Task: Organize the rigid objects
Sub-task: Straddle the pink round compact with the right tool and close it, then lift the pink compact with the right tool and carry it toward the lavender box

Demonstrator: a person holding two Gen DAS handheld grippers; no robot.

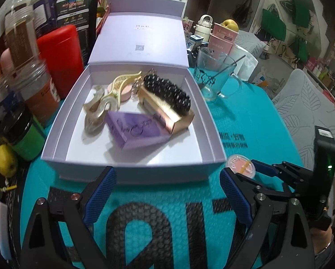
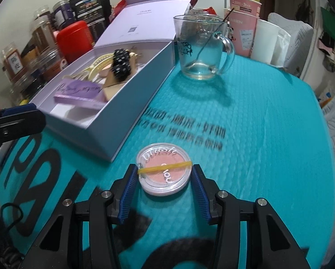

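Note:
A round pink blush compact (image 2: 164,169) with a yellow rubber band lies on the teal mat between the fingers of my right gripper (image 2: 165,179), which is shut on it. It also shows in the left wrist view (image 1: 240,167), just right of the box. The open lilac box (image 1: 133,170) holds a purple carton (image 1: 137,132), a gold case with a black studded piece (image 1: 167,98), a cream hair clip (image 1: 122,83) and other small items. My left gripper (image 1: 167,192) is open and empty just in front of the box's near wall.
A glass mug (image 2: 201,47) with a spoon stands behind the box's right side. Pink paper cups (image 2: 243,22) and a white roll stand behind it. A red canister (image 1: 59,56) and several jars (image 1: 21,44) crowd the left. A yellow lemon (image 1: 5,160) lies at the left edge.

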